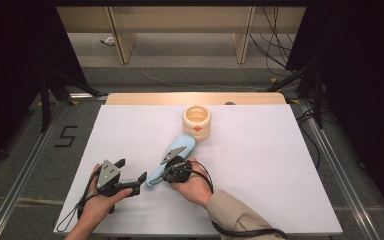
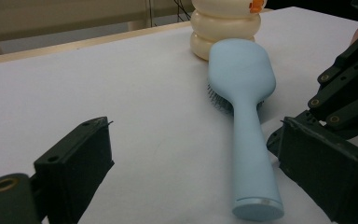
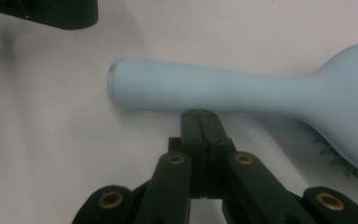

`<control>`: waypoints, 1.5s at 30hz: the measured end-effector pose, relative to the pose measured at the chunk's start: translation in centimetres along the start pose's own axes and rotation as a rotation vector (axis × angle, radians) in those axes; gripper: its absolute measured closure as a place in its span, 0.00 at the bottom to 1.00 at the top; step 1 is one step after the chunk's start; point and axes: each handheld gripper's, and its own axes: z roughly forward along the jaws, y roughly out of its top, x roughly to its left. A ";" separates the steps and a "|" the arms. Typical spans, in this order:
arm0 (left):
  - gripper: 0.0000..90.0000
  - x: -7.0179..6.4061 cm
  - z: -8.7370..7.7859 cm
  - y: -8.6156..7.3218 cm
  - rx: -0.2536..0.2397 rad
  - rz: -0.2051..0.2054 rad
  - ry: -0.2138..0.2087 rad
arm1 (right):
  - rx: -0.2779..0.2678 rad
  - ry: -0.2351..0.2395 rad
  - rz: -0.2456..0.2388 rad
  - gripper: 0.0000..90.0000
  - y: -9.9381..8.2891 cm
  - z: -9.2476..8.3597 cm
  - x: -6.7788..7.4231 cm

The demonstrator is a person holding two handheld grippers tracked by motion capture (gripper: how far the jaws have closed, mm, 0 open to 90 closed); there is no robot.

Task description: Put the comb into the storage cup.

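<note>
one blue hairbrush (image 1: 172, 157), one cream ringed cup (image 1: 197, 121), two tongs (image 1: 130, 177) (image 1: 166, 176)

A black "5" marks the floor (image 1: 66, 136).

A white desk (image 1: 280, 165) with a pale wooden strip (image 1: 145, 98) exposed along its far edge. A light-blue hairbrush (image 1: 172, 157) lies on it bristles down, its head just beside a cream ribbed cup (image 1: 197, 121) bearing an orange mark. Grey floor (image 1: 25, 145) surrounds the desk, with the numeral "5" (image 1: 66, 136) marked on the left. Beyond stand wooden shelf legs (image 1: 122, 42), loose cables (image 1: 272, 47) and black curtains (image 1: 360, 75).
</note>
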 end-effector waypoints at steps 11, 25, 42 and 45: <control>0.11 0.0 0.0 0.0 0.003 -0.001 0.002 | -0.044 -0.012 0.021 0.76 -0.3 -1.6 -0.4; 0.12 0.1 0.0 -0.1 0.004 0.000 0.003 | -0.176 -0.034 0.081 0.28 -2.9 -5.6 -2.0; 0.11 0.0 0.0 -0.1 0.005 0.002 0.003 | -0.308 -0.147 0.147 0.18 -9.1 -12.5 -4.6; 0.11 0.0 0.0 -0.1 0.007 0.004 0.003 | -0.313 -0.182 0.167 0.18 -10.8 -13.8 -5.1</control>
